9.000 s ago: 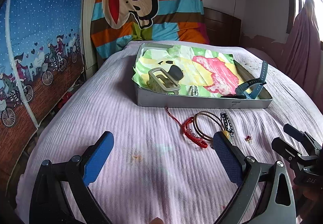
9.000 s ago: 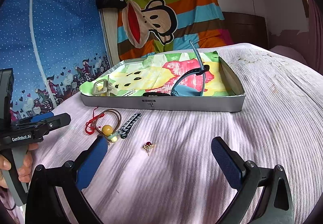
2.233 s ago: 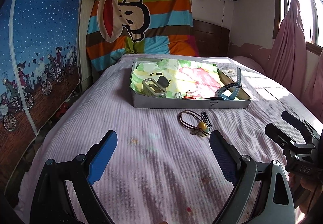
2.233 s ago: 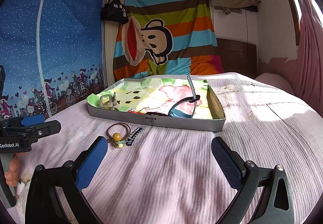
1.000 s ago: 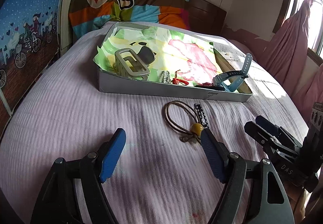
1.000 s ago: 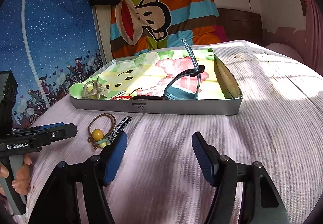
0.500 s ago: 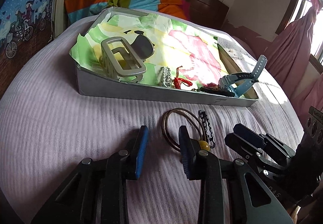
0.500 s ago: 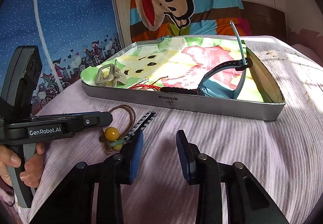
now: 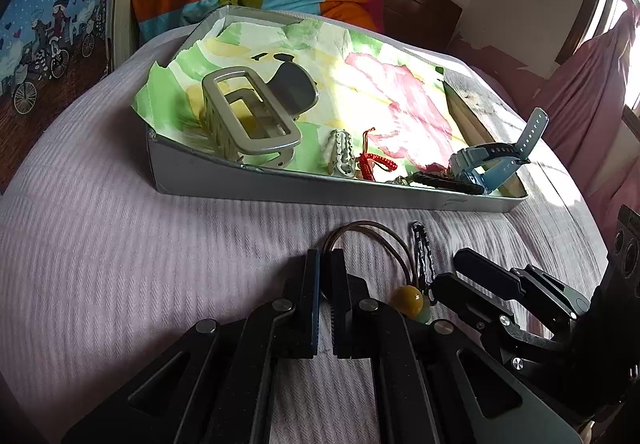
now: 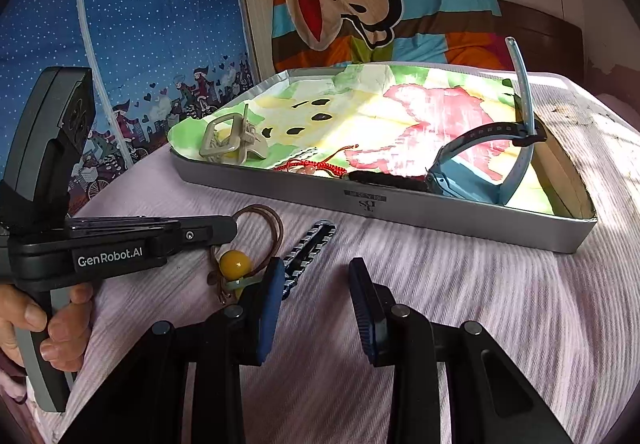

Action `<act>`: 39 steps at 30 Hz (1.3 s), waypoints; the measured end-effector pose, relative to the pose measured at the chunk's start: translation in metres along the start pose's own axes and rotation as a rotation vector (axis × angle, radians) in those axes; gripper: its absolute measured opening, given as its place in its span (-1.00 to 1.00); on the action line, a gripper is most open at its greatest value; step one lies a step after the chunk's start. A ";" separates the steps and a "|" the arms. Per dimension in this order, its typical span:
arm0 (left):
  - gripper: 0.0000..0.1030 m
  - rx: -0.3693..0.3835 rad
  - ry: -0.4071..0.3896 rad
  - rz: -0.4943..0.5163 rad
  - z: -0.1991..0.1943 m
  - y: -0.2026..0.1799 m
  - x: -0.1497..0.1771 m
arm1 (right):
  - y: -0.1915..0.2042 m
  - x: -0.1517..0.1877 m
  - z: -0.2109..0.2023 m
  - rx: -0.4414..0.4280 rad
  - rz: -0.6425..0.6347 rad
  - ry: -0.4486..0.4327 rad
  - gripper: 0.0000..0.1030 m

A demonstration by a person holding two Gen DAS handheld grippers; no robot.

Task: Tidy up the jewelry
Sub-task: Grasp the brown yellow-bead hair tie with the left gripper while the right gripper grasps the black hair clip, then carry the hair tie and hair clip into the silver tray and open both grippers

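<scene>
A brown hair tie point(image 9: 376, 232) with a yellow bead point(image 9: 407, 302) lies on the pink bedspread in front of the silver tray point(image 9: 280, 185). My left gripper point(image 9: 324, 256) is shut on the left end of its cord loop. In the right wrist view the same gripper point(image 10: 231, 223) pinches the loop point(image 10: 276, 228). A black zigzag hair clip point(image 10: 310, 248) lies beside the bead point(image 10: 235, 263). My right gripper point(image 10: 316, 276) is narrowly open just behind the clip. The clip's near end is hidden behind the left finger point(image 10: 270, 296), and nothing is between the pads.
The tray point(image 10: 440, 209) is lined with colourful paper. It holds a grey claw clip point(image 9: 248, 115), a small silver clip point(image 9: 340, 153), a red braided bracelet point(image 9: 376, 163), a black band point(image 9: 440, 179) and a blue watch point(image 9: 492, 159). A hand point(image 10: 52, 324) grips the left handle. Striped bedding lies behind.
Both grippers moved forward and lower toward the hair tie and clip. The left jaws closed fully onto the cord. The right jaws narrowed to a small gap.
</scene>
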State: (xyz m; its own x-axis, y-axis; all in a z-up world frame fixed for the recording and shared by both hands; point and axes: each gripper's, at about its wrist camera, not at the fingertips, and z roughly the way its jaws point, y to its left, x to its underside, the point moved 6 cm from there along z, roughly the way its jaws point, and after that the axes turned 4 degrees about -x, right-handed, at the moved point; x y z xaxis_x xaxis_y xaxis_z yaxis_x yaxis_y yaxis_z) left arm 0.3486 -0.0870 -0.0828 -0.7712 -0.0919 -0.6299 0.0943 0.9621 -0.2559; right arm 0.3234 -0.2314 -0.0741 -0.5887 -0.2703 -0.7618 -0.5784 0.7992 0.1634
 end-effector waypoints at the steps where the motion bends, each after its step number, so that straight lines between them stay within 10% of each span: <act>1: -0.95 -0.013 -0.008 0.006 -0.002 0.000 0.000 | 0.001 0.000 0.002 -0.003 -0.001 0.003 -0.39; 18: -0.95 -0.028 -0.069 -0.027 -0.016 0.019 -0.003 | 0.012 0.006 0.023 0.005 -0.028 0.076 -0.39; 23: -0.95 -0.027 -0.080 -0.019 -0.019 0.016 -0.002 | 0.015 0.006 0.018 0.016 -0.041 0.053 -0.76; 39: -0.95 0.009 -0.222 0.073 -0.063 -0.031 -0.028 | -0.009 -0.022 -0.042 0.013 0.087 -0.228 -0.77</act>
State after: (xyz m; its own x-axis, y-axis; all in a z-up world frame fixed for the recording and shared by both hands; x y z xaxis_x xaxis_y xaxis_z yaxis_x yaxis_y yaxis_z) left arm 0.3274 -0.0979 -0.0108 -0.6050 -0.0776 -0.7925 0.1508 0.9661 -0.2097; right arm 0.3181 -0.2556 -0.0323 -0.4922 -0.0731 -0.8674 -0.5230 0.8214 0.2275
